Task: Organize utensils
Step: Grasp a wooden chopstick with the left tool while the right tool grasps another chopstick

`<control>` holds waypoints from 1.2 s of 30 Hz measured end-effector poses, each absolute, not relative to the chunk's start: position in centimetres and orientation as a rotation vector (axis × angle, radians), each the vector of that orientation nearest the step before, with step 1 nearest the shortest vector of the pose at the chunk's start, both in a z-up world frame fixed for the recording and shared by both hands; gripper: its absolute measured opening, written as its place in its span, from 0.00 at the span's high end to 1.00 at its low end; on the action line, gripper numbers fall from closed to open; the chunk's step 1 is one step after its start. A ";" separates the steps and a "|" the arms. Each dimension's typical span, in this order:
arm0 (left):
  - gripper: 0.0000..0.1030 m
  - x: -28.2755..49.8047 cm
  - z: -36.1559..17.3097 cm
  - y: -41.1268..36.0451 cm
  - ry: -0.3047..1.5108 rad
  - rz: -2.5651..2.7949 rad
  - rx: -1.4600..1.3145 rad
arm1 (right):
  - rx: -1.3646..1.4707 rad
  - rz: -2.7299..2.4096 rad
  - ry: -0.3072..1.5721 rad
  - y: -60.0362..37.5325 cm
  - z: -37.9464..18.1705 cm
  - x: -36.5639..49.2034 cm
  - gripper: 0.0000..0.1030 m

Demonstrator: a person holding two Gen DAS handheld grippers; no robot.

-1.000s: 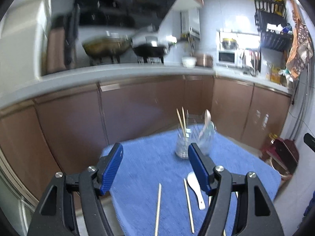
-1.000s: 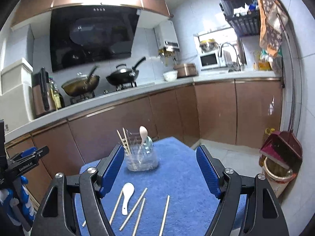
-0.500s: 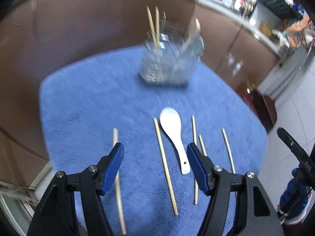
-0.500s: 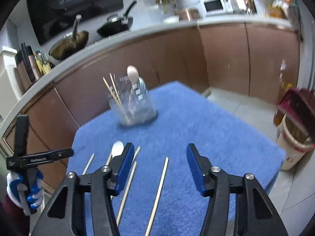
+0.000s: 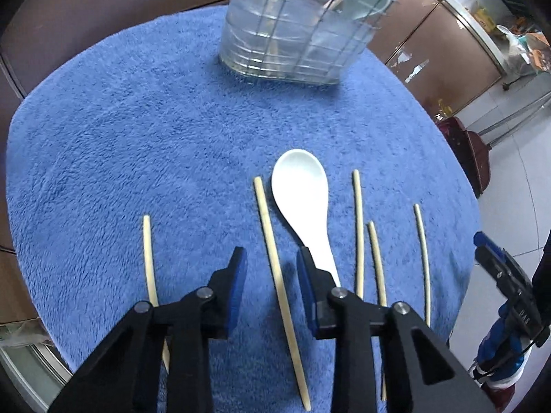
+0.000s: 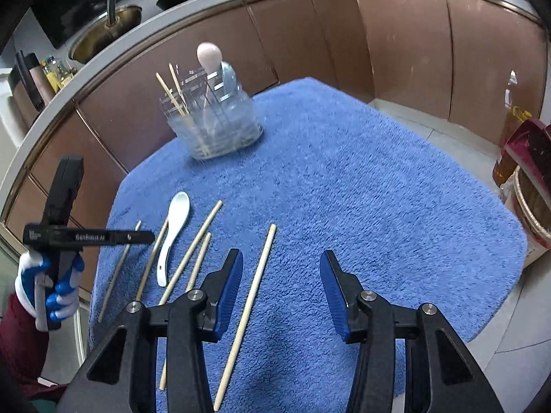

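A blue fleecy cloth [image 5: 137, 120] covers the small table. On it lie a white spoon [image 5: 299, 186] and several loose wooden chopsticks. My left gripper [image 5: 270, 258] points steeply down, its jaws closing around one chopstick [image 5: 263, 213] just left of the spoon; a gap shows on both sides of the stick. My right gripper [image 6: 281, 254] hovers over the rightmost chopstick [image 6: 256, 285], jaws closing, pads clear of it. At the far side stands a clear wire holder [image 6: 213, 130] with two chopsticks and a pale spoon upright inside.
A gloved hand [image 6: 51, 296] holds the left gripper at the table's left edge. Brown cabinets [image 6: 396, 34] and a counter with a wok [image 6: 103, 31] curve behind the table. A red dustpan and a bin [image 6: 530, 179] sit on the floor to the right.
Both grippers have dropped and tipped down towards the cloth. The left one has come over the chopstick beside the spoon. Both pairs of jaws have narrowed, the left far more.
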State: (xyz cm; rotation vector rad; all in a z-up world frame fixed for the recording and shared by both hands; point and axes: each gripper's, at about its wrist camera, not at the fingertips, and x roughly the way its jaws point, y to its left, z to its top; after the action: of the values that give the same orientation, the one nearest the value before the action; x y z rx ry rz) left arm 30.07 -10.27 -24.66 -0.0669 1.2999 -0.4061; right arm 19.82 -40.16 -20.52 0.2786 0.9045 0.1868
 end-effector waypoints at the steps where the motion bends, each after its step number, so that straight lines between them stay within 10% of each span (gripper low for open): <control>1: 0.76 30.5 -24.9 -10.4 1.314 -0.402 -0.066 | 0.270 0.196 0.925 -39.9 -20.9 20.3 0.55; 12: 0.85 33.1 -26.2 -11.8 1.427 -0.392 -0.055 | 0.190 0.298 1.130 -37.5 -23.4 25.5 0.78; 36: 0.96 33.2 -26.5 -11.0 1.372 -0.349 -0.113 | -0.029 0.188 1.308 -32.3 -25.2 30.0 0.93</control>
State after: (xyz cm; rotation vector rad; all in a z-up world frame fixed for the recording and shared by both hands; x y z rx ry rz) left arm 33.18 -11.02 -26.49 -0.1131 1.3724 -0.3488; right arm 29.97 -32.30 -25.20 -0.0286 1.3079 0.1880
